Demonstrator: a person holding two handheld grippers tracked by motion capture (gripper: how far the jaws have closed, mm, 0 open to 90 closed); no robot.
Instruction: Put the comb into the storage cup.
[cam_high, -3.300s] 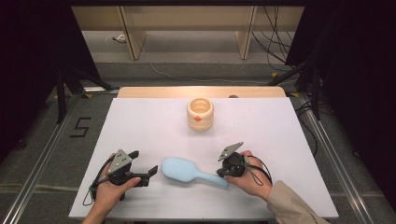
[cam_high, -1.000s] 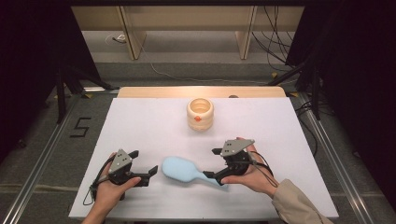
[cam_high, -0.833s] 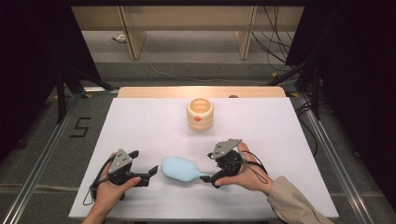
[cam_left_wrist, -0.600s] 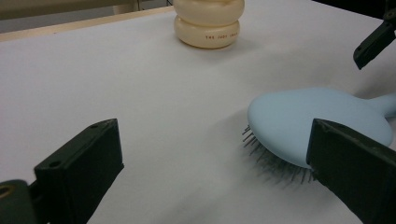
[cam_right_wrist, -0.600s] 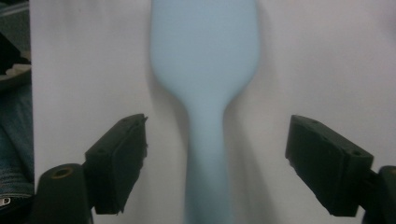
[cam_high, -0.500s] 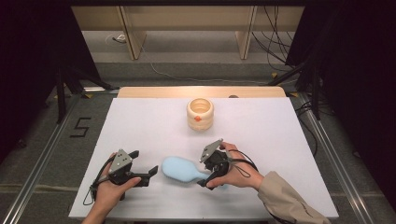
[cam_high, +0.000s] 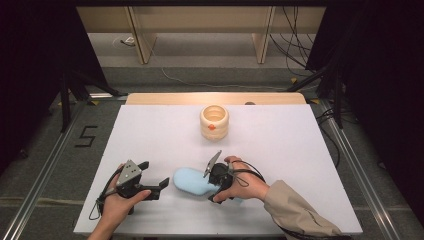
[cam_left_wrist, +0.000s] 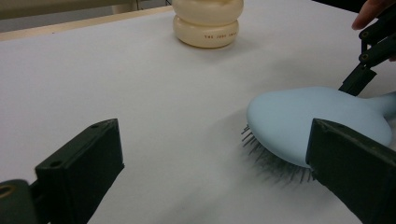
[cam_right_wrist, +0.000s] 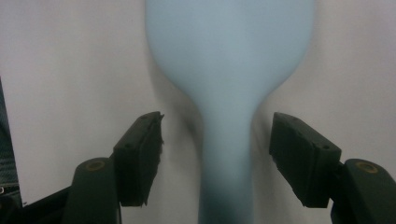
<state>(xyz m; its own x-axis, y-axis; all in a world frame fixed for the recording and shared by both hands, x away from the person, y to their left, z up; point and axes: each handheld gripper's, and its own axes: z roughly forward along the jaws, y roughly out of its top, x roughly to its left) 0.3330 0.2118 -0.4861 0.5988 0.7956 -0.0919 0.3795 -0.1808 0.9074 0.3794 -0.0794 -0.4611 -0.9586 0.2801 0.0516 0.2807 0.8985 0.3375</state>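
Between the two black jaws of the right gripper (cam_right_wrist: 217, 158) runs the handle of a pale blue hairbrush (cam_right_wrist: 229, 70), with a clear gap of white table on either side of it, so the pads are not yet pressing on it. Those jaws have just been closing around the handle and stand about half spread. Ahead of the jaws the handle widens into the brush's oval head.

From the high view, the right gripper (cam_high: 214, 184) sits over the handle end of the hairbrush (cam_high: 190, 181), and the head reaches away from it toward the left gripper (cam_high: 157, 182). The brush lies flat on the white table (cam_high: 290, 150), bristles down, as the left gripper view shows them pressed against the surface under the head (cam_left_wrist: 317, 123).

The left gripper (cam_left_wrist: 215, 172) rests on the table with its jaws spread wide and nothing between them; the brush head lies just beyond its right jaw, near but apart. Farther off, past both grippers, stands a cream-coloured round jar (cam_high: 214, 121).
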